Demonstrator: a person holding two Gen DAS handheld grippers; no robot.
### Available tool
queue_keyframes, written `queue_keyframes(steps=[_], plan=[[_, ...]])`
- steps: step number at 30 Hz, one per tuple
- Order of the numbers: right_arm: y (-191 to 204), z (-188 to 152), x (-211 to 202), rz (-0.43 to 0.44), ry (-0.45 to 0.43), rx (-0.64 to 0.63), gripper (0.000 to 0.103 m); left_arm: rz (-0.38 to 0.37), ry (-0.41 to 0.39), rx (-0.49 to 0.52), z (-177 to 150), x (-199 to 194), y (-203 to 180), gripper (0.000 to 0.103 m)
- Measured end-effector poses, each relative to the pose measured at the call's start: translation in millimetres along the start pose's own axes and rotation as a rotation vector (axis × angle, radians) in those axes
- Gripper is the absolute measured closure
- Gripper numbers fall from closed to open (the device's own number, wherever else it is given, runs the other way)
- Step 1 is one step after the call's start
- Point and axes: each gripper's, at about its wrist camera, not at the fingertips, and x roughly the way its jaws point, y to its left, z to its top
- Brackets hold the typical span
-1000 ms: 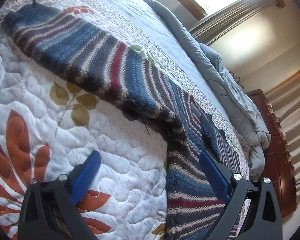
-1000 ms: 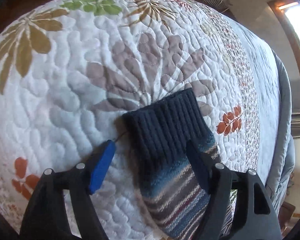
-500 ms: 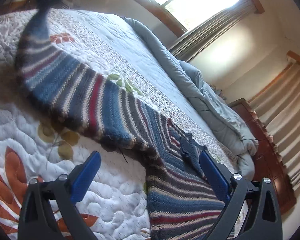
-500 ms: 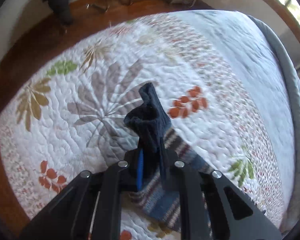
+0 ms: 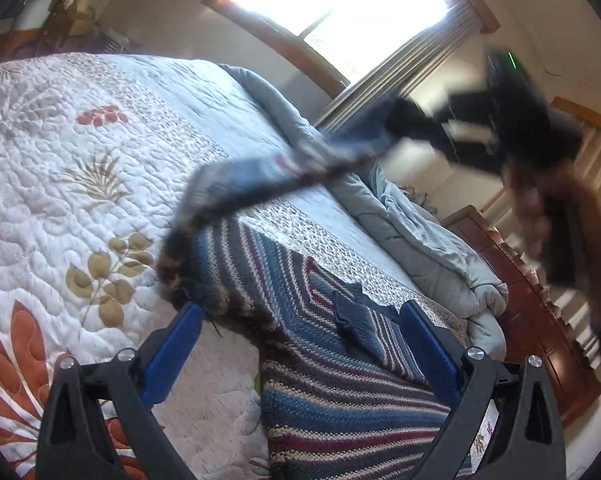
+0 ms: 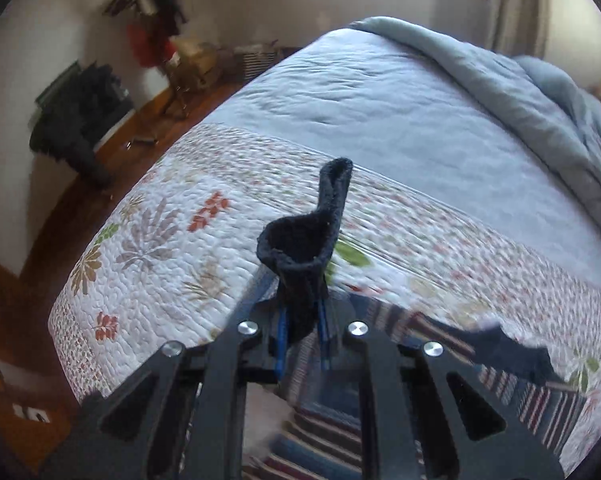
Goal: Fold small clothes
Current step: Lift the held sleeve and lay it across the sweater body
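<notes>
I have the right tool clamped on the dark cuff of one sleeve, lifted in the air above the bed. The left tool is open, holding nothing, low over the sweater, which lies flat on the quilt. My judgement: the fold is at an early stage; this sleeve is not yet laid across the body, and the remaining folds are outstanding. Count: one sweater, two tools, one bed.

Striped knit sweater flat on quilt — navy-cuffed sleeve lifted, blurred.
</notes>
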Motion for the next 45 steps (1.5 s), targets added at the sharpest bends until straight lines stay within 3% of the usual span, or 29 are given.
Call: queue_keyframes(steps=[6,12,16,21,24,28,32,35,37,38,39,45], plan=[[-128,-87,-5,0.045,0.0,0.209,0.092,-0.006,-0.013,-0.02,14,4,-11,0.004],[-228,-185,5,0.078,-0.026,0.387,0.092,0.009,0.084,0.109,34,42,-47,0.004],[-270,-223,-5,0.109,-0.076,0.462,0.09,-0.017,0.173,0.185,31,72,-76,0.004],[-299,-258,11,0.187,-0.046,0.564,0.074,-0.106,0.269,0.148,26,104,-90,0.004],[-321,-273,3,0.309,-0.098,0.706,0.041,-0.146,0.272,0.073,36,111,-82,0.004],[-344,-274,4,0.437,-0.072,0.83,0.038,-0.121,0.299,0.016,48,124,-64,0.004],[-350,-272,25,0.541,0.002,0.901,0.037,-0.092,0.364,0.04,39,135,-57,0.004],[-351,-265,39,0.577,0.024,0.915,0.042,-0.09,0.38,0.044,35,138,-56,0.004],[-350,-261,47,0.575,0.044,0.923,0.059,-0.088,0.379,0.029,35,140,-54,0.004],[-347,-255,50,0.565,0.052,0.917,0.081,-0.087,0.376,0.013,36,141,-52,0.004],[-345,-249,48,0.546,0.046,0.894,0.093,-0.088,0.374,-0.004,38,140,-51,0.004],[-341,-225,-19,0.369,-0.081,0.697,0.094,-0.107,0.375,-0.008,47,139,-59,0.004]])
